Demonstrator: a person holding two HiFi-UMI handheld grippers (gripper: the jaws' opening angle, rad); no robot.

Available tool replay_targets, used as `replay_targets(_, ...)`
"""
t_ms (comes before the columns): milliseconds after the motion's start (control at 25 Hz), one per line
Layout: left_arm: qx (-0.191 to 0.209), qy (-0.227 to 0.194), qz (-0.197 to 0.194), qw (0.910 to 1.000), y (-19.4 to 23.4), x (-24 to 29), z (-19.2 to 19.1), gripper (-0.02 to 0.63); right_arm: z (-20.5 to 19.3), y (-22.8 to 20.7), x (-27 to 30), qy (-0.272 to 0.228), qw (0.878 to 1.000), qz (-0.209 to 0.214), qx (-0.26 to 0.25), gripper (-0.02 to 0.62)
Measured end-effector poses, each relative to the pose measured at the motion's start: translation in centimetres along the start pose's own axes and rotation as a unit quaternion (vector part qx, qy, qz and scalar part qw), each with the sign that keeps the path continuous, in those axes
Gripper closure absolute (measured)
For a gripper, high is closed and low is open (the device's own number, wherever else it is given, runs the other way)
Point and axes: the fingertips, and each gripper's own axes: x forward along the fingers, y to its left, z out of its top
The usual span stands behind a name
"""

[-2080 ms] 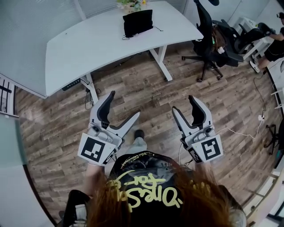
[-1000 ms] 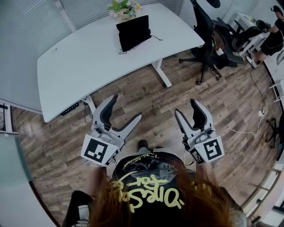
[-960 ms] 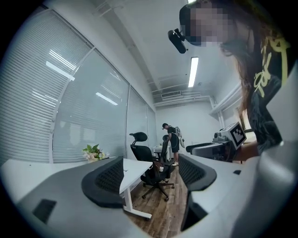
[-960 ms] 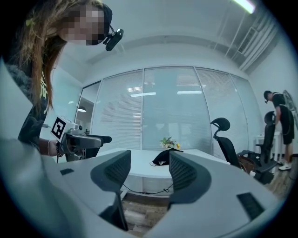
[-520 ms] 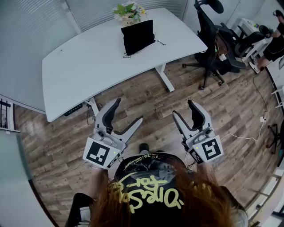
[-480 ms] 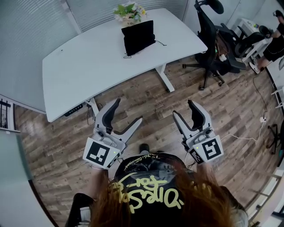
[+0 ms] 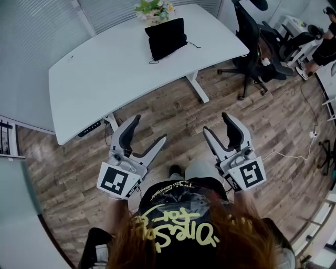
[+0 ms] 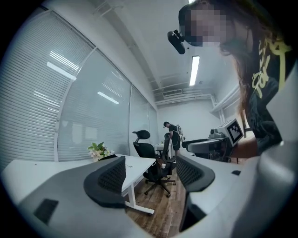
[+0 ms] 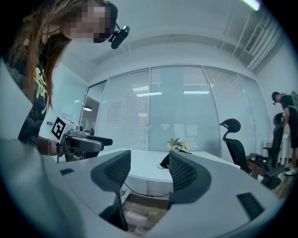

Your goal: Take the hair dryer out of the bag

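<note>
Ahead, black bag [image 7: 166, 38] on desk [image 7: 105, 68], contents hidden; left gripper [image 7: 148, 127] empty, spread, just narrowing; right gripper [image 7: 217, 123] spread, empty.

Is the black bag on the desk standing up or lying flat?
Standing up. The black bag rises off the white desk on its bottom edge, front face showing, beside the flowers.

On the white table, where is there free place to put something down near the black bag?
The table is bare from the black bag to its left edge and along the near edge. A smaller free patch lies between the bag and the right end. Only the far edge is crowded: flowers stand just behind the bag.
</note>
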Motion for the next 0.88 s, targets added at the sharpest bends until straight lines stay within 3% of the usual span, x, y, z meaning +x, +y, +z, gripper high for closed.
replay_targets(360, -0.001, 0.005, -0.014, 0.9999, 0.7, 2.5, -0.8, 0.283, -1.2, -2.2, -0.1, 0.016, 1.0, -0.022, 0.015, 0.354)
replay_targets(560, 0.016, 0.005, -0.005, 0.9998, 1.8, 3.9, -0.6, 0.284, -2.0, -3.6, 2.1, 0.023, 1.0, -0.004, 0.008, 0.354)
replay_targets(760, 0.016, 0.01, 0.023, 0.9996, 5.0, 5.4, -0.7, 0.288, -0.5, -4.7, 6.3, -0.012, 1.0, 0.026, 0.005, 0.354)
replay_targets(880, 0.01, 0.019, 0.035, 0.9991, 6.9, 7.0, -1.2, 0.291, -1.6, -5.8, 8.6, 0.008, 0.999, 0.038, -0.001, 0.354)
